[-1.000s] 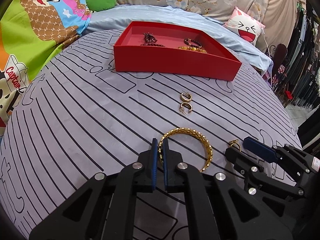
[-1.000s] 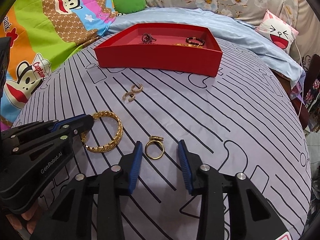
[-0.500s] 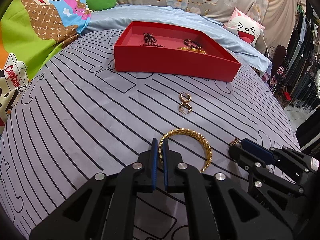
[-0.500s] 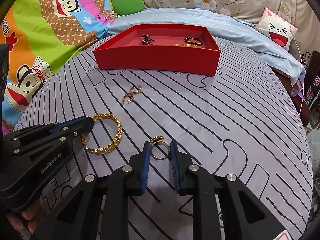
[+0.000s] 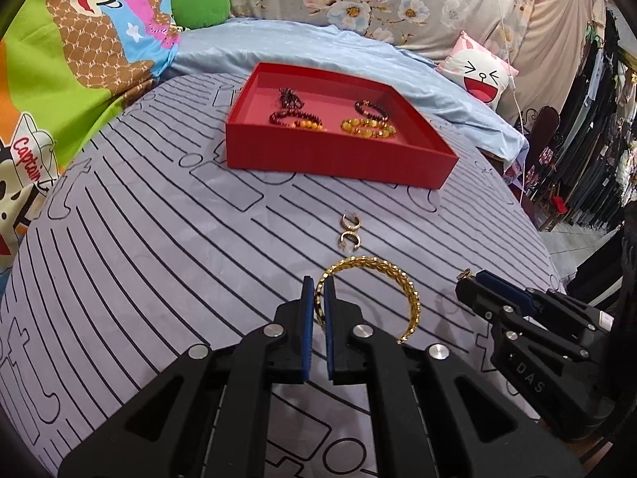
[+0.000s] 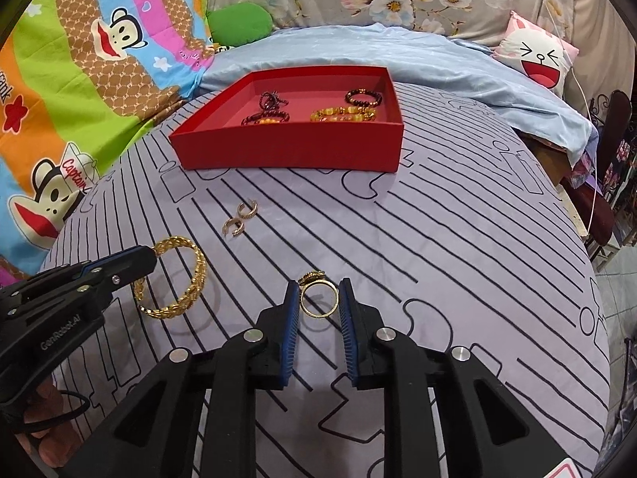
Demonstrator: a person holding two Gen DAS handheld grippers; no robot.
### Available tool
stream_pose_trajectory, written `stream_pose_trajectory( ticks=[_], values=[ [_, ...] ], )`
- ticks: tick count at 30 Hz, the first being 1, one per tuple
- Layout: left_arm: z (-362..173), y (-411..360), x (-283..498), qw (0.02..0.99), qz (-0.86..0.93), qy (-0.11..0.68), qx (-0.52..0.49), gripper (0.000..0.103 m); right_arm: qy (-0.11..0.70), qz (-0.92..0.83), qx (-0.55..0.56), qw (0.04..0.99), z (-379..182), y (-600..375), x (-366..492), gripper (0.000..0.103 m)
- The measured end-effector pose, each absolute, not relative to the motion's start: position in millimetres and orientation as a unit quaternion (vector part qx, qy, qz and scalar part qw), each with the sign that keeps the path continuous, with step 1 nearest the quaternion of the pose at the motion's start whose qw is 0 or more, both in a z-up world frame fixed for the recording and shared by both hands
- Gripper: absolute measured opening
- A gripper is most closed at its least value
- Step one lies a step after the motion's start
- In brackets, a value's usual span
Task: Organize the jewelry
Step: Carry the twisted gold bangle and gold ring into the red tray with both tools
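Two grippers sit low over the grey striped bedspread (image 6: pixel 458 239), one piece of jewelry each. My left gripper (image 5: pixel 318 298) is clamped on the gold bangle (image 5: pixel 402 283), its blue pads pinching the near-left arc of the open cuff while the rest of it curves off to the right; from the right wrist view the bangle (image 6: pixel 191 279) looks tilted, its far side raised off the cloth at the fingertips. My right gripper (image 6: pixel 318 302) has the gold ring (image 6: pixel 318 298) between its pads, the band standing upright with its ornamental top pointing away from me. Both pads touch the band's sides, so I read it as gripped, with the ring just above the cloth, a shadow beneath it.

Beyond both tools, a pair of small gold hoop earrings (image 5: pixel 350 231) lies loose on the bedspread, just beside each other, between the bangle and the red tray (image 5: pixel 338 159). I see four beaded bracelets (image 5: pixel 368 127) already inside the tray, dark ones and amber ones. A white cartoon-face pillow (image 5: pixel 481 75) sits at the far right, and a green cushion (image 6: pixel 239 20) at the far left.
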State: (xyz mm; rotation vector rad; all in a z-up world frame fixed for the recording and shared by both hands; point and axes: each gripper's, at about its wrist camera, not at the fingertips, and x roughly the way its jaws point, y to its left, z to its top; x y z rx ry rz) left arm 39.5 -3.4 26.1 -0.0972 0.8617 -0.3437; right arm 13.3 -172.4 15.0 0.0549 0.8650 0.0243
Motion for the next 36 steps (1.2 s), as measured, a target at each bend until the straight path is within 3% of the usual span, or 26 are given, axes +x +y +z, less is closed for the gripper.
stream_pose_trajectory(
  ticks=[20,36],
  values=[
    [101,-25,118,0.923,-0.169,0.346,-0.021,0.005,0.352,0.010,0.035,0.935,80,-204,95,0.019],
    [75,-36,208,0.920,-0.141,0.365,-0.011,0.005,0.362,0.011,0.016,0.932,62,-197,188,0.019]
  ],
)
